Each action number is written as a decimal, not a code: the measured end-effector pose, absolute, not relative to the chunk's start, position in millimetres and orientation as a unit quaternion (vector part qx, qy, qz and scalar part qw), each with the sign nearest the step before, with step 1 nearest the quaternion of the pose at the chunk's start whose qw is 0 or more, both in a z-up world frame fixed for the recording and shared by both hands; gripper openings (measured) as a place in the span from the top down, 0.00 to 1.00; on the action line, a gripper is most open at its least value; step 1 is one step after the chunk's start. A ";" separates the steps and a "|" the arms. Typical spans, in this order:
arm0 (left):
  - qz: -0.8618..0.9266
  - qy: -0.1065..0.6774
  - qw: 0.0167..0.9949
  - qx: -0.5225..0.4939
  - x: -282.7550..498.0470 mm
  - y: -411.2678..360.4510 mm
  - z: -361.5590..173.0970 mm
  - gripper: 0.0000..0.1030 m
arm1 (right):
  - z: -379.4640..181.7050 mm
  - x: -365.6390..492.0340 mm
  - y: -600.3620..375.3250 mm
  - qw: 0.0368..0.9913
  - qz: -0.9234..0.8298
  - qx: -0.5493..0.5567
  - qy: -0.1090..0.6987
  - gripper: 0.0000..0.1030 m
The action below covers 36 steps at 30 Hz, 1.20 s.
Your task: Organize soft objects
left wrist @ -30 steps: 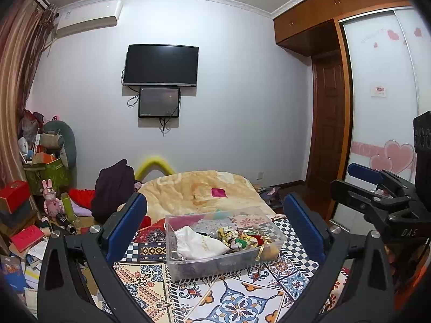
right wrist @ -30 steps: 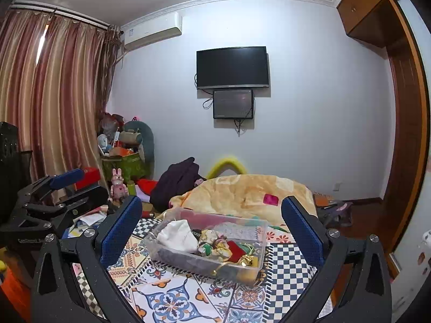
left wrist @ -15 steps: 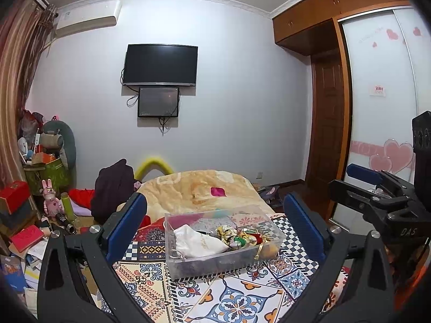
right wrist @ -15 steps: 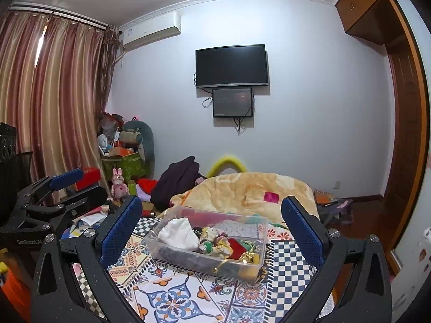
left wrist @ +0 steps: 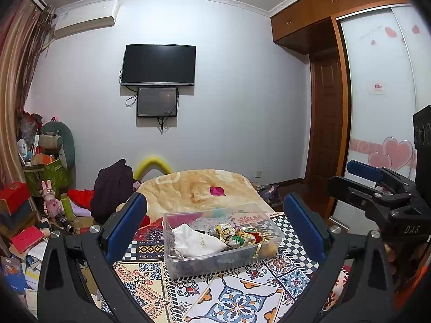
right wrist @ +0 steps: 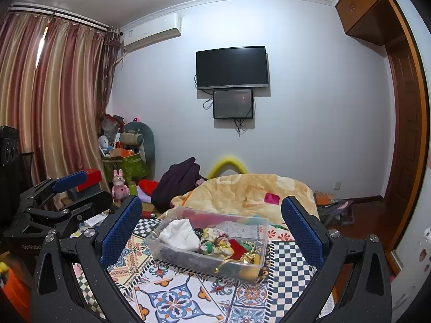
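A clear plastic box (left wrist: 188, 265) stands on the patterned bedspread (left wrist: 237, 301) and holds soft things: a white pouch (left wrist: 196, 241), a colourful scrunchie (left wrist: 233, 235), red and gold cloth. It also shows in the right wrist view (right wrist: 172, 254) with the white pouch (right wrist: 179, 234). My left gripper (left wrist: 215, 210) is open and empty, held above and just before the box. My right gripper (right wrist: 211, 211) is open and empty, likewise before the box. Each gripper shows at the edge of the other's view, the right one (left wrist: 377, 185) and the left one (right wrist: 62, 191).
A beige blanket (left wrist: 199, 188) lies heaped behind the box with a dark garment (left wrist: 113, 185) beside it. Toys, boxes and a green bin (left wrist: 51, 172) crowd the left floor. A wardrobe (left wrist: 385, 107) and door stand at right. A TV (left wrist: 159, 64) hangs on the far wall.
Both views have shifted only slightly; the box sits marginally lower and nearer in the right wrist view. Both grippers stay open and empty.
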<state>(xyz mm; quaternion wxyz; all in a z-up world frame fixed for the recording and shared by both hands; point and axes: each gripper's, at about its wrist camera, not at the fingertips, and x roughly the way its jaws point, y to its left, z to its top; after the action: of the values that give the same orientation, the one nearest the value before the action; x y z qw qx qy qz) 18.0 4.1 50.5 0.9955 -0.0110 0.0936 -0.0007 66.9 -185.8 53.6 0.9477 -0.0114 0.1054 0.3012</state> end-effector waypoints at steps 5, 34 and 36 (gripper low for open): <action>-0.007 0.096 0.995 -0.014 17.2 4.0 50.8 0.00 | 55.2 66.4 -186.9 0.948 0.301 -0.010 0.106 0.00; -0.028 0.097 0.995 -0.013 12.8 3.1 53.6 0.00 | 55.1 65.4 -187.8 0.947 0.300 -0.010 0.112 0.00; -0.028 0.098 0.995 -0.014 13.1 3.1 53.5 0.00 | 54.8 65.3 -187.7 0.947 0.300 -0.010 0.112 0.00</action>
<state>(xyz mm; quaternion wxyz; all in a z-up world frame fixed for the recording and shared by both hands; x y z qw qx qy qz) 13.1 3.1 53.5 0.9947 -0.0136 0.0980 -0.0276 65.3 -187.7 54.8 0.9472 -0.0097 0.1121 0.3004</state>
